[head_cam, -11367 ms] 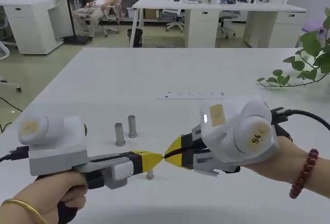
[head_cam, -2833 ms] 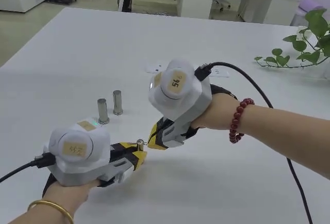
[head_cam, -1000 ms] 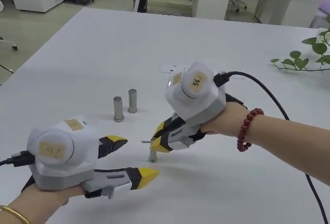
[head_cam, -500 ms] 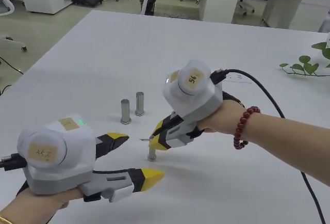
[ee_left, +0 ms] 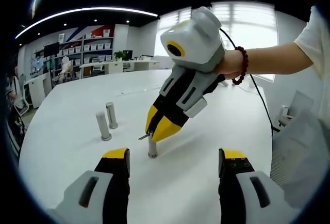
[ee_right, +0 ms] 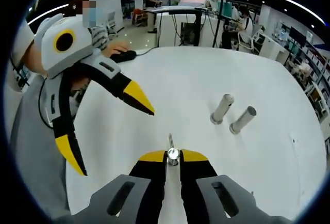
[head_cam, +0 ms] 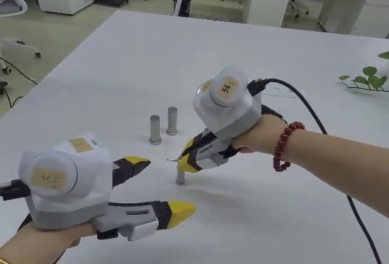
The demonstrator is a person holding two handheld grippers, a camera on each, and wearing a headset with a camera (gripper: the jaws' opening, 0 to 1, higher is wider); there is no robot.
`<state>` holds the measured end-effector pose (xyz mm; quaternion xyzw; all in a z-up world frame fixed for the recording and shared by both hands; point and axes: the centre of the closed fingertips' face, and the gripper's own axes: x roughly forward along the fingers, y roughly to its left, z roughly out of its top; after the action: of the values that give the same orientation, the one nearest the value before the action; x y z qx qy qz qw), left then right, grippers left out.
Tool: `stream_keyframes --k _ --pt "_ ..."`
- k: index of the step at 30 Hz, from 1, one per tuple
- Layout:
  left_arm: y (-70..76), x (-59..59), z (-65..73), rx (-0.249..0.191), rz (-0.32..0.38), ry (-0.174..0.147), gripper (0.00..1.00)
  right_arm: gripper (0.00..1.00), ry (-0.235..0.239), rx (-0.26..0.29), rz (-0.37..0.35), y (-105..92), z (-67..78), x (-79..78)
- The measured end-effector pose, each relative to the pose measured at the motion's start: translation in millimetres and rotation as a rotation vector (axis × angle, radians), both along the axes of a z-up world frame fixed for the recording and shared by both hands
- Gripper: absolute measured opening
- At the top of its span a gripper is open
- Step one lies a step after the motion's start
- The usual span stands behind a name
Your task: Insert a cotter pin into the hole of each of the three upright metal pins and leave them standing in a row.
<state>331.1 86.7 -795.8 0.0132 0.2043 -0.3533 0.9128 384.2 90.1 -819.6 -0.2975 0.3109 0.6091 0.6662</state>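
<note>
White workbench [head_cam: 273,215]: right gripper [head_cam: 185,164] clamps cotter pin [head_cam: 172,159] crosswise atop nearest upright pin [head_cam: 180,179] (left gripper [head_cam: 171,185] spread, beside).

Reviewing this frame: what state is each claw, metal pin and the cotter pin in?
left claw: open, empty
right claw: shut on cotter pin
near metal pin: upright, under right claw
cotter pin: roughly level at near metal pin's top; in hole or not, cannot tell
far left metal pin: upright, no cotter pin seen
far right metal pin: upright, no cotter pin seen
</note>
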Motion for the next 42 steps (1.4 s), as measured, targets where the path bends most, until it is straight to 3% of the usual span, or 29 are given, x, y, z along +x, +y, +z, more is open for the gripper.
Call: stream_keyframes --k 13,21,29,32,37,42 --pt "0.6 -3.2 -4.5 0.006 0.002 0.018 0.7 0.12 0.03 0.011 -0.011 -0.1 -2.8 -1.4" --pt "2.3 -3.8 -7.1 0.013 0.007 0.027 0.71 0.18 0.046 0.041 -0.023 0.6 -0.7 -2.3" --pt "4.7 -3.6 -4.0 0.015 0.02 0.02 0.74 0.27 0.061 0.128 -0.054 10.4 16.7 1.6" --pt "8.1 -3.1 -1.6 0.02 0.04 0.007 0.74 0.29 0.023 0.18 -0.08 16.9 24.5 10.2" --pt "11.7 -5.8 2.2 0.051 0.046 -0.019 0.75 0.31 0.007 0.266 -0.172 28.4 33.2 28.0" --pt "13.9 -7.4 4.4 0.053 0.054 -0.023 0.76 0.3 -0.023 0.306 -0.273 36.1 35.2 53.4"
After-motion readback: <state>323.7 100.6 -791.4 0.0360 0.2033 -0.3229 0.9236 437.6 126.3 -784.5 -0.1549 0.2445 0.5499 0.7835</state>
